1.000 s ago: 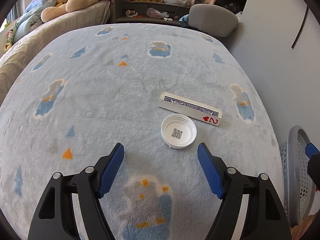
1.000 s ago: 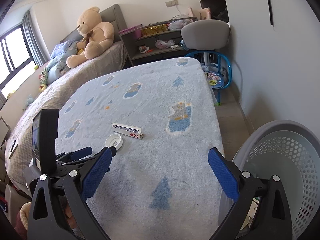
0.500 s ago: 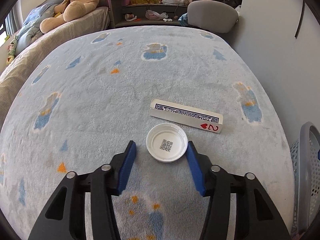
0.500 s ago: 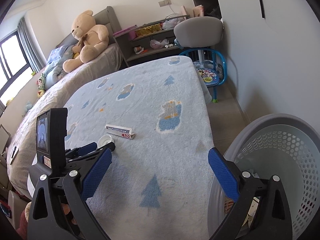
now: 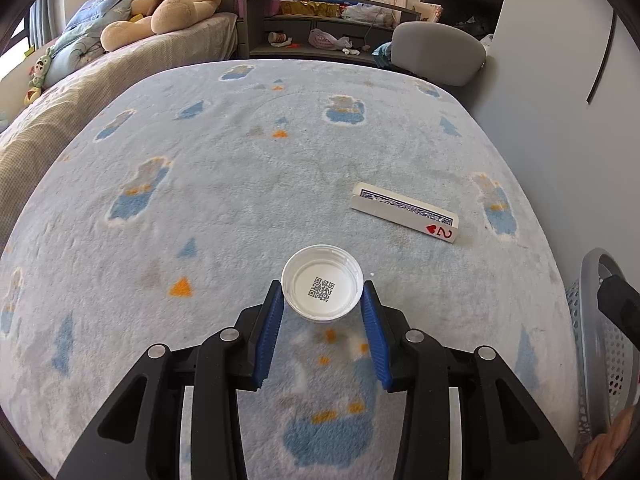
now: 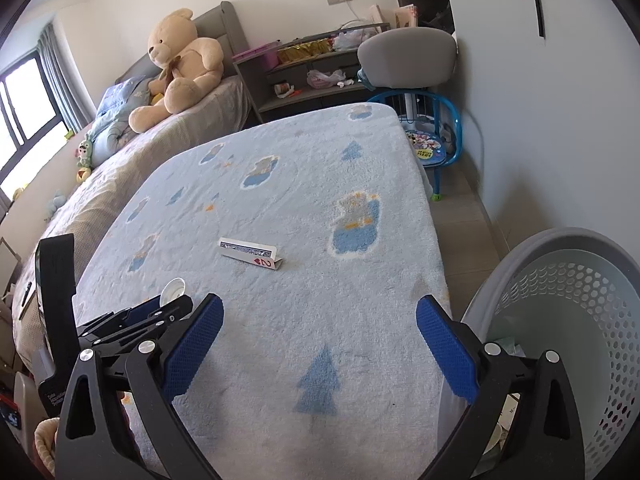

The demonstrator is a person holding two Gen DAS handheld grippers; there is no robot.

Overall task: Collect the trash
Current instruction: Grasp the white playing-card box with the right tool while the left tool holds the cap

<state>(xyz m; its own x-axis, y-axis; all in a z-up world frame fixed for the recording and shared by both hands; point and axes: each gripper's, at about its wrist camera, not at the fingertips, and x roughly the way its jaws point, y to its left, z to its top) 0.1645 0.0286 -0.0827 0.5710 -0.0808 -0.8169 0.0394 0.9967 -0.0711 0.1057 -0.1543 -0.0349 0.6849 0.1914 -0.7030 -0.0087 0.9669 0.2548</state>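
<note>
A white cap (image 5: 322, 283), open side up with a QR code inside, is seen at lower centre of the left wrist view, clamped at its edges between the blue pads (image 5: 270, 332) of the left gripper (image 5: 322, 300), whose jaws are closing on it above the blue patterned blanket (image 5: 224, 208). A folded playing card (image 5: 404, 213) lies beyond, to the upper right. In the right wrist view the right gripper (image 6: 318, 320) is held wide apart and empty, beside the grey basket (image 6: 576, 280) at lower right.
</note>
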